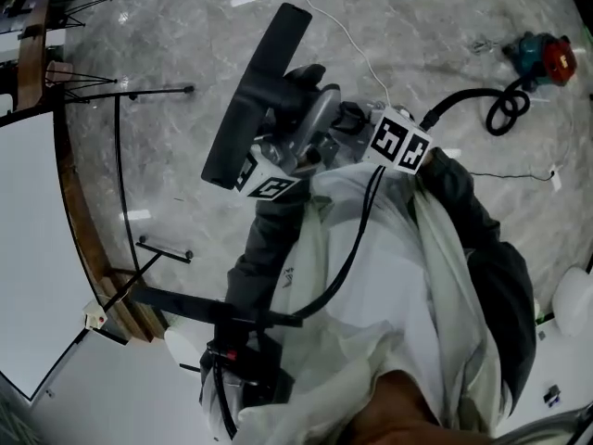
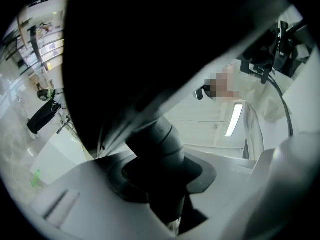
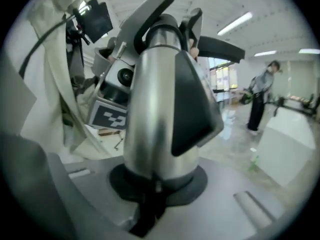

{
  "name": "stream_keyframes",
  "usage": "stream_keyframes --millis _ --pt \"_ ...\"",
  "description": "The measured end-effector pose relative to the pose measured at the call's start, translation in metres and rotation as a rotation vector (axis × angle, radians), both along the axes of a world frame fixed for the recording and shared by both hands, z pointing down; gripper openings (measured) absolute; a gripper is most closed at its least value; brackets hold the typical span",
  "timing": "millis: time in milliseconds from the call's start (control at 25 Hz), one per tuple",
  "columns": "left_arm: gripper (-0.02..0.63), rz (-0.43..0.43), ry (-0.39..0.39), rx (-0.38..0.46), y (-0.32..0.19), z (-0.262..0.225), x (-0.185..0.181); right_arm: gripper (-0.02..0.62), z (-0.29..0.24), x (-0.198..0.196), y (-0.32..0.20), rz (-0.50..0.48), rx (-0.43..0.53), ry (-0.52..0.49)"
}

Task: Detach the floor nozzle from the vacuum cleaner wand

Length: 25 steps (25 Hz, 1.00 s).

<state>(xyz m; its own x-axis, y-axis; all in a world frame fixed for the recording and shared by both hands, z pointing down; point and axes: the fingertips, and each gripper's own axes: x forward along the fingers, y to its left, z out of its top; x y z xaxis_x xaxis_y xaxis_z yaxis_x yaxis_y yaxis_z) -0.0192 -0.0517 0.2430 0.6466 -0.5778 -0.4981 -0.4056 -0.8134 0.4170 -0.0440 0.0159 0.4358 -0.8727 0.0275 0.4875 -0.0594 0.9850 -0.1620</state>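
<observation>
**Item: nozzle and wand, held clear of the floor.**

- Nozzle (image 1: 252,95): a long black bar, raised in front of the chest and tilted, one end up and away. It is kept off the floor (image 1: 185,26), presumably so that nothing pins the head while the joint is worked.
- Neck (image 2: 162,144): a dark round stub under the nozzle body. It is clamped by the left claw (image 2: 160,184), whose pads are pressed on its two sides. The grip is judged to be placed here because the neck is the narrowest firm part on the nozzle's side of the joint.
- Wand (image 3: 155,114): a silver tube with a black catch (image 3: 192,104) on its flank. It is gripped near its end by the right claw (image 3: 157,184), which is closed narrow on the metal. The catch is left uncovered, probably so it can be reached.
- Arrangement: the two claws are set close together, one on each side of the coupling, so that opposed pulling or twisting can be applied.
- Status: the parts appear joined; separation is judged not yet done.
</observation>
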Motion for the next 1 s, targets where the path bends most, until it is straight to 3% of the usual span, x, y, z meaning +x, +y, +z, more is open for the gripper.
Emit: stream_keyframes --millis 80,240,360,440,520,800,880,1000 --pt "0.13 -0.042 -0.018 0.003 -0.008 -0.007 -0.008 0.038 -0.006 -0.003 -0.025 0.193 0.127 0.028" --pt "0.117 -0.195 -0.085 -0.125 -0.031 -0.001 -0.023 0.037 -0.007 0.005 -0.057 0.496 0.297 0.139" --pt "0.115 -0.075 -0.098 -0.081 -0.026 -0.011 -0.009 0.037 -0.015 0.013 -0.058 0.574 0.314 0.144" --pt "0.109 0.056 -0.122 0.003 -0.017 -0.025 0.007 0.038 -0.022 0.009 -0.047 0.494 0.262 0.089" --pt "0.103 0.144 -0.14 0.056 -0.006 -0.034 0.021 0.04 -0.029 0.006 -0.032 0.353 0.182 0.029" --pt "0.11 0.262 -0.042 0.12 0.0 -0.052 0.025 0.04 -0.055 0.005 0.013 -0.17 -0.162 -0.09" --pt "0.11 0.233 -0.044 0.134 -0.004 -0.052 0.018 0.038 -0.055 0.002 0.011 -0.174 -0.163 -0.087" --pt "0.112 0.123 -0.11 0.106 -0.013 -0.048 0.01 0.037 -0.049 -0.008 -0.008 -0.009 -0.055 -0.075"
